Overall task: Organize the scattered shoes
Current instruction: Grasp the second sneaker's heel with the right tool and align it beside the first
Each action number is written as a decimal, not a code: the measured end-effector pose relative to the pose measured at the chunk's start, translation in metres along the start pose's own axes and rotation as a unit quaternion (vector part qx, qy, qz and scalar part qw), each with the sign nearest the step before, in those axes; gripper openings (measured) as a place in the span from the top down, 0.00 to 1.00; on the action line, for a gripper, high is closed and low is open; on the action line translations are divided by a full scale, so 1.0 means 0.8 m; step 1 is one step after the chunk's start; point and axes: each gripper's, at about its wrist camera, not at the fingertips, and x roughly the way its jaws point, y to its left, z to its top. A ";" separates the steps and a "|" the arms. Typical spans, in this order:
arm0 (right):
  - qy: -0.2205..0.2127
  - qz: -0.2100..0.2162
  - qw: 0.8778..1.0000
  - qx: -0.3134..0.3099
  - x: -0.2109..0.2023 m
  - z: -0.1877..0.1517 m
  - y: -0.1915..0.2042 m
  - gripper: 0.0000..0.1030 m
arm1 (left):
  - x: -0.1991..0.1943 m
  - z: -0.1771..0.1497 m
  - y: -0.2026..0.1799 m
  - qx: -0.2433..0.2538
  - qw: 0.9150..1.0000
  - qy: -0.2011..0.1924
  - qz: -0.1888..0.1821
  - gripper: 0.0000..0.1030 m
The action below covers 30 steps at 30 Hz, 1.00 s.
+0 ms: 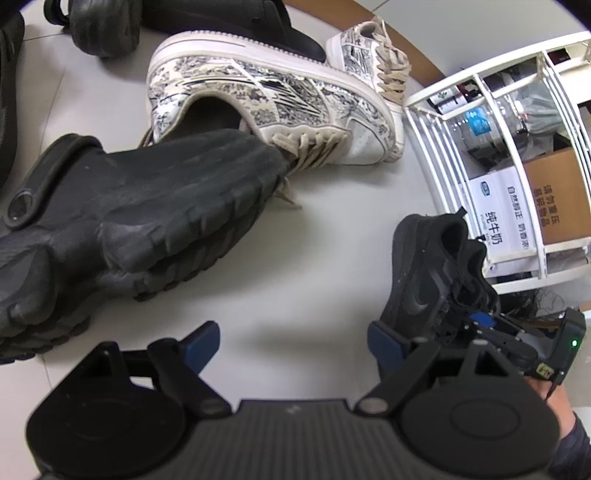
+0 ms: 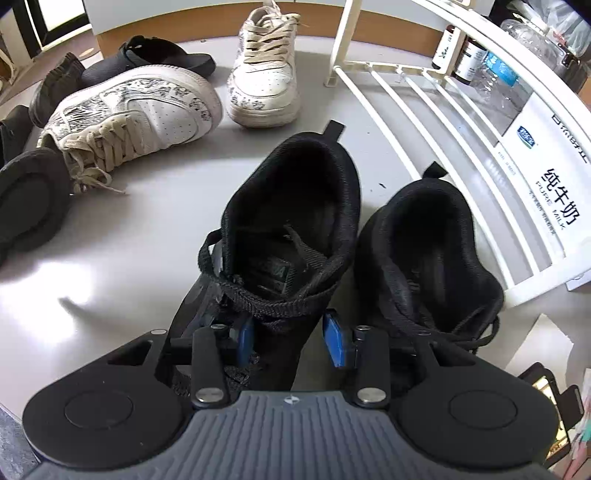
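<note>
Here the right gripper (image 2: 288, 341) clamps a black sneaker (image 2: 291, 206); the left gripper (image 1: 293, 343) stands wide, empty.

This looks like a home entryway or storage corner: shoes lie scattered over a pale tiled floor (image 1: 325, 236) beside a white slatted rack (image 2: 424, 122) that holds a milk carton box (image 2: 546, 192), dark glass bottles (image 2: 469, 59) and a plastic water bottle (image 2: 506, 70) (household stock, not shop display). A brown skirting board (image 2: 391, 26) edges the wall.

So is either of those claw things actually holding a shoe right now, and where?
The right gripper clamps the black sneaker at its laced front, near the tongue. The left gripper is open, holding nothing.
</note>
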 end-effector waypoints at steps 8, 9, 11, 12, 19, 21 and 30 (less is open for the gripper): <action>-0.038 0.015 0.999 0.001 -0.023 -0.004 0.012 0.15 | 0.000 0.000 0.005 -0.003 1.000 -0.002 0.003 0.14; -0.034 0.021 0.999 0.002 -0.021 -0.003 0.013 0.15 | -0.003 0.000 0.009 -0.001 1.000 -0.001 0.001 0.14; -0.015 0.036 0.999 0.027 -0.009 0.000 0.010 0.15 | -0.006 -0.001 0.017 0.003 1.000 0.000 -0.002 0.14; -0.010 0.043 0.998 0.034 -0.005 0.001 0.008 0.14 | -0.006 -0.001 0.017 0.003 1.000 0.000 -0.002 0.14; -0.008 0.038 0.997 0.061 0.014 0.007 0.014 0.06 | -0.012 -0.002 0.022 0.003 1.000 0.000 0.000 0.14; -0.008 0.032 0.998 0.062 0.017 0.007 0.016 0.06 | -0.013 -0.003 0.024 0.000 1.000 0.001 0.002 0.14; -0.006 0.027 0.999 0.034 0.040 -0.005 0.012 0.20 | -0.013 -0.007 0.022 -0.005 1.000 0.005 0.005 0.14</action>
